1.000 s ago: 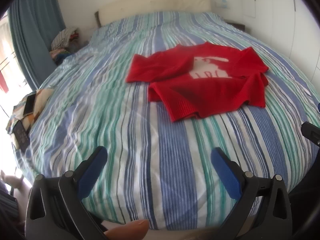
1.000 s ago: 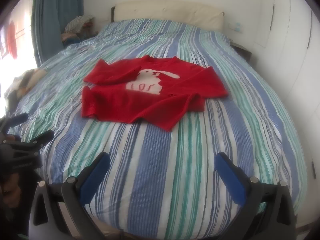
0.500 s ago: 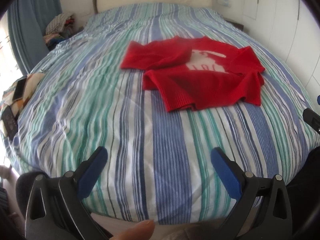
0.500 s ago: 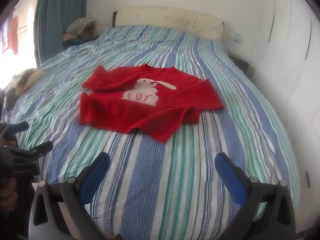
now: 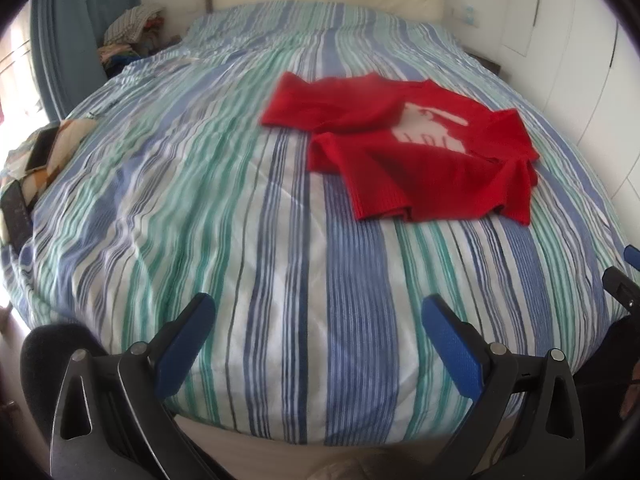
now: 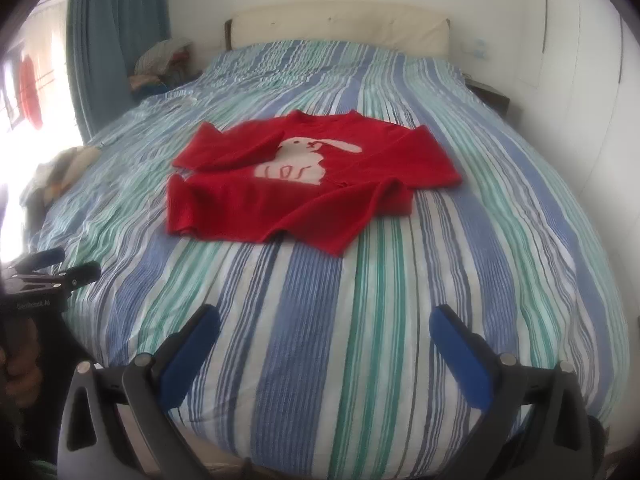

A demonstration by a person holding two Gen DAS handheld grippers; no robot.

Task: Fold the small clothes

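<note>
On the striped duvet [image 5: 280, 240] of a bed, a small red sweater [image 5: 408, 152] lies partly folded, with a white rabbit motif [image 6: 300, 158] on its chest. It sits toward the middle of the bed, well apart from both grippers. In the right wrist view, one sleeve is folded across the upper left of the garment, and the lower part is doubled over in a rumpled flap with one corner pointing toward the foot of the bed. The rabbit is partly covered by that flap in the left wrist view.

Both tools hang over the near edge of the mattress, touching nothing. The left gripper [image 5: 318, 320] has its blue-padded fingers [image 5: 188, 340] spread wide apart, with only the striped cover between them. The right gripper [image 6: 324, 332] is likewise spread wide and holds nothing. Each tool appears at the edge of the other's view: the left one at the left edge of the right wrist view, gripped by a hand [image 6: 16, 364], and the right one at the right edge of the left wrist view.

Beyond the bed stand a cream headboard [image 6: 340, 24], a blue curtain [image 6: 116, 40] at the left, and a pile of clothes [image 5: 132, 28] beside the bed's far left corner.
</note>
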